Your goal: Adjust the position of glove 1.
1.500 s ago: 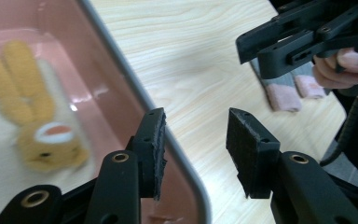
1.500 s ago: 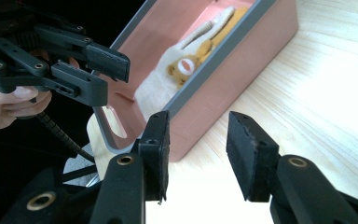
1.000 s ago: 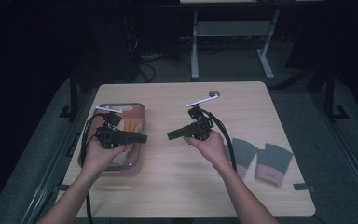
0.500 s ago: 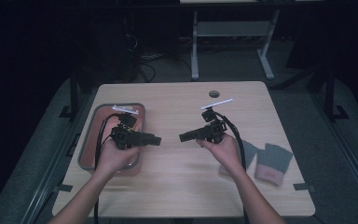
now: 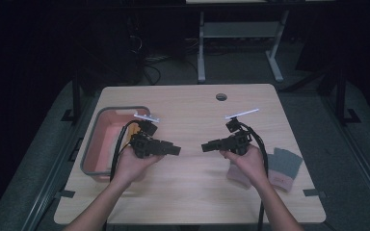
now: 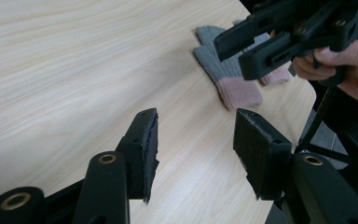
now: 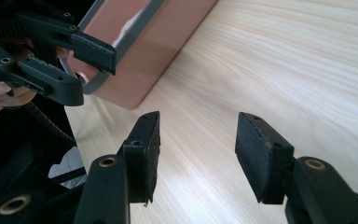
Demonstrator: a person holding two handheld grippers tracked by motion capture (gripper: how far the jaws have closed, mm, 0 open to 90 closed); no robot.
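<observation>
You have a pale wooden table (image 5: 192, 192) with a round cable hole (image 5: 221, 96) near its far edge, and a white-legged desk frame (image 5: 201, 53) stands beyond it.

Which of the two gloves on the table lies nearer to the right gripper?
The glove with the pink cuff, partly hidden under the right hand. The other glove lies farther toward the table's right edge.

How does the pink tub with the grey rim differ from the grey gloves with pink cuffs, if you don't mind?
The pink tub with the grey rim is a rigid, deep, walled container at the table's left edge, beside the left gripper. The grey gloves with pink cuffs are soft and lie flat at the right edge, by the right gripper. Both combine pink and grey.
</observation>
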